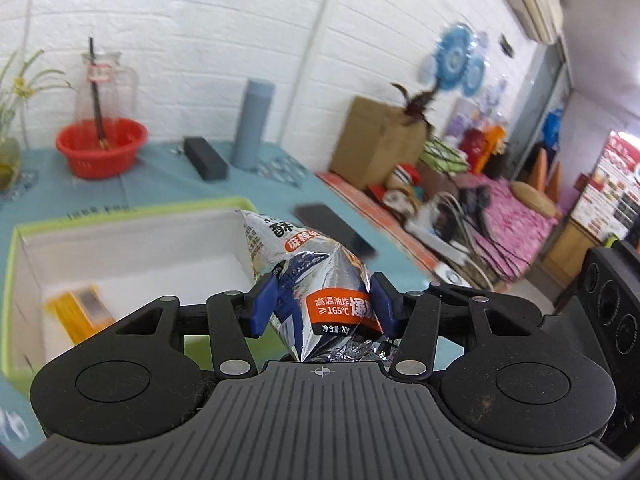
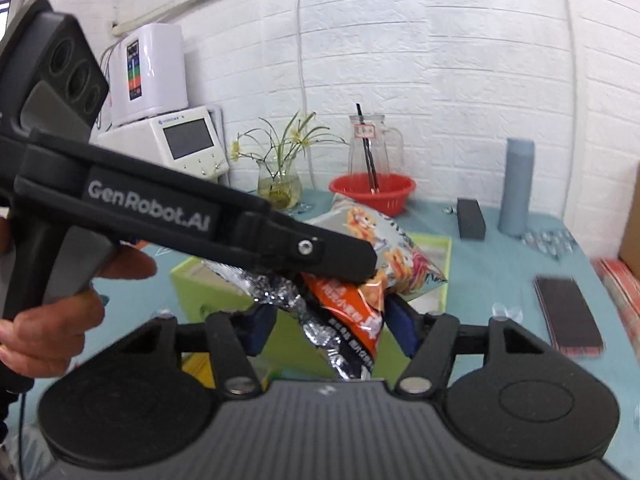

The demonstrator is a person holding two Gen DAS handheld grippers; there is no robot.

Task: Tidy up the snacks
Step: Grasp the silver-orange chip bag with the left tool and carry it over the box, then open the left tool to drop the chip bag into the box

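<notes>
My left gripper [image 1: 323, 307] is shut on a silver snack packet [image 1: 316, 280] with orange and blue print, held above the near right corner of a green-rimmed white box [image 1: 132, 216]. A yellow packet [image 1: 78, 312] lies inside the box. In the right wrist view the left gripper [image 2: 372, 266] crosses the frame with the same packet [image 2: 384, 248] over the box [image 2: 208, 284]. My right gripper [image 2: 326, 328] stands wide around the packet's lower crimped end [image 2: 348, 332]; whether its pads touch the packet I cannot tell.
On the teal tablecloth stand a red basin [image 1: 100, 146], a glass jug [image 1: 106, 88], a grey-blue cylinder [image 1: 254, 124], a black block [image 1: 204, 158] and a dark phone [image 1: 334, 230]. A flower vase [image 2: 280, 184] sits at the back. Cardboard box [image 1: 376, 144] and clutter lie to the right.
</notes>
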